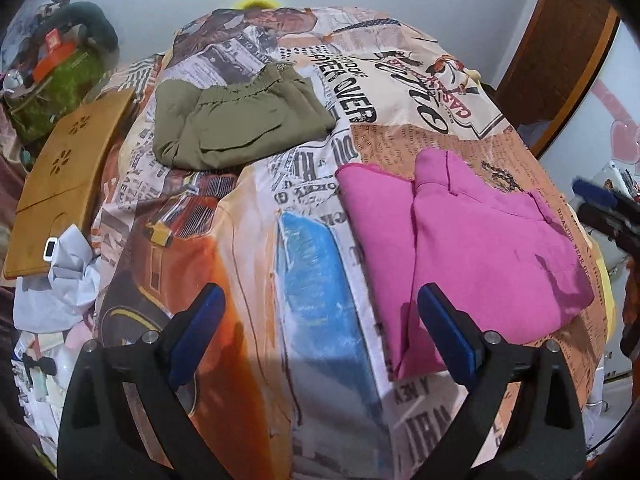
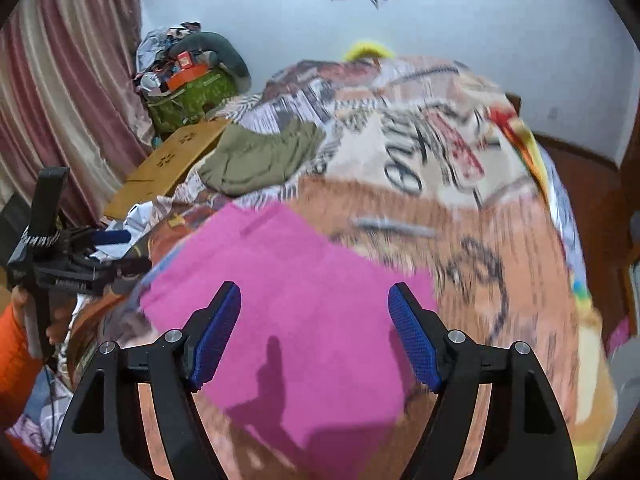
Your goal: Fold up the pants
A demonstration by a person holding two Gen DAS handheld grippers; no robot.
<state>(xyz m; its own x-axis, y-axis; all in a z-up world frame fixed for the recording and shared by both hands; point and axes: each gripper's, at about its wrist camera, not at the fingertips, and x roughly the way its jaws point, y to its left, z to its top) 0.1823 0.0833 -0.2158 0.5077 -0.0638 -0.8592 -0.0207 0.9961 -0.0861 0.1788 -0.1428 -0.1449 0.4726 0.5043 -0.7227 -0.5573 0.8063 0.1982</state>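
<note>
The folded pink pants (image 1: 480,252) lie flat on the newspaper-print bedspread (image 1: 248,248), with the folded olive pants (image 1: 240,124) well beyond them. The left gripper (image 1: 320,332) hovers just beside the pink pants, jaws apart and empty. The right gripper (image 2: 314,332) hangs above the pink pants, jaws apart, gripping nothing.

Bare bedspread (image 1: 256,264) between folded garments.

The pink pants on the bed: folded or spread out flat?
Folded. The pink pants lie as a compact layered block on the printed bedcover, with stacked edges and a fold line visible.
</note>
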